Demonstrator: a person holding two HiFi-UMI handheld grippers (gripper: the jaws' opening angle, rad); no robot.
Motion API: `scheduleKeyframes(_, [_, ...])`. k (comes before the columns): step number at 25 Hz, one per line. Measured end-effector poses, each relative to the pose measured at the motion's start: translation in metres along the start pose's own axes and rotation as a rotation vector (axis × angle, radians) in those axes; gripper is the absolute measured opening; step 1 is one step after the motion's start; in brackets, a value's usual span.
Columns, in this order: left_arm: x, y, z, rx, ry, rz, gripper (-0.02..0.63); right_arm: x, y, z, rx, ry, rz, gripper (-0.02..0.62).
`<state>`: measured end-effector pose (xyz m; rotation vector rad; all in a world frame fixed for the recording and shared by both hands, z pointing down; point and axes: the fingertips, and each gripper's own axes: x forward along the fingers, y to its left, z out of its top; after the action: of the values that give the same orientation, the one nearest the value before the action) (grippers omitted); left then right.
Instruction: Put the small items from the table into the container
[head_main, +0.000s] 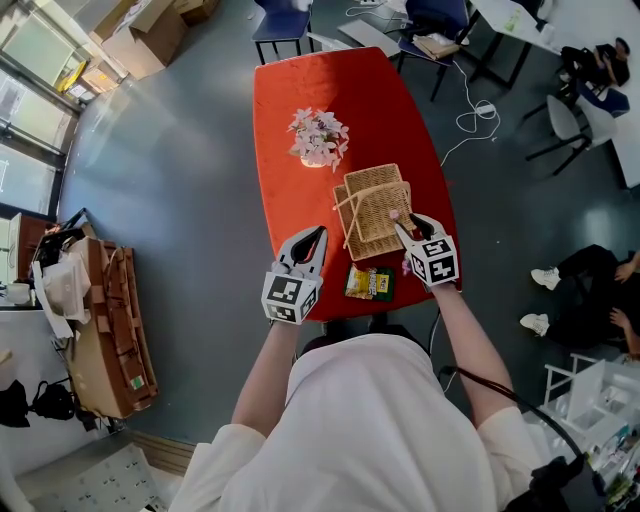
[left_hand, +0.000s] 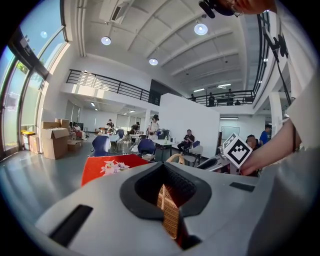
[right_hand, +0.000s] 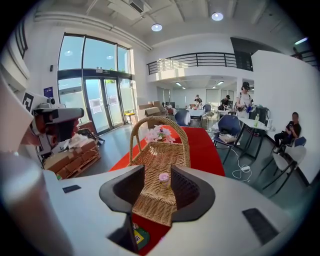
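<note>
A wicker basket (head_main: 372, 180) with a hoop handle stands on the red table (head_main: 300, 90). My right gripper (head_main: 402, 222) hangs over the basket's near right edge, jaws wide apart. A small pink-topped item (right_hand: 164, 178) shows between them, close to the right jaw, with the wicker basket (right_hand: 155, 200) behind it; the pads do not press on it. A green and yellow packet (head_main: 369, 283) lies on the table in front of the basket, below my right gripper (right_hand: 157, 175). My left gripper (head_main: 316, 234) hovers to the basket's left, its tips together and nothing in it.
A pot of pink flowers (head_main: 318, 138) stands on the table beyond the basket. The table's near edge runs just under both grippers. Chairs and seated people are around the far end and to the right. A wooden pallet (head_main: 110, 330) with clutter lies on the floor at left.
</note>
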<state>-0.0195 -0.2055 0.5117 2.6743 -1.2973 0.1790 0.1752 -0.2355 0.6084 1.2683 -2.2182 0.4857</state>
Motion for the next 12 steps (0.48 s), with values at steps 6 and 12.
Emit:
scheduleKeyframes(6, [-0.0023,-0.0029,0.0058,-0.009,-0.042,0.005,0.006,-0.0028,0.0031,-0.0027,-0.004,0.0,0.006,0.167])
scheduleKeyframes(12, [-0.0024,-0.0069,0.0084,-0.018,-0.05,0.004,0.007,-0.0077,0.0029,-0.0036,-0.004,-0.003,0.005,0.167])
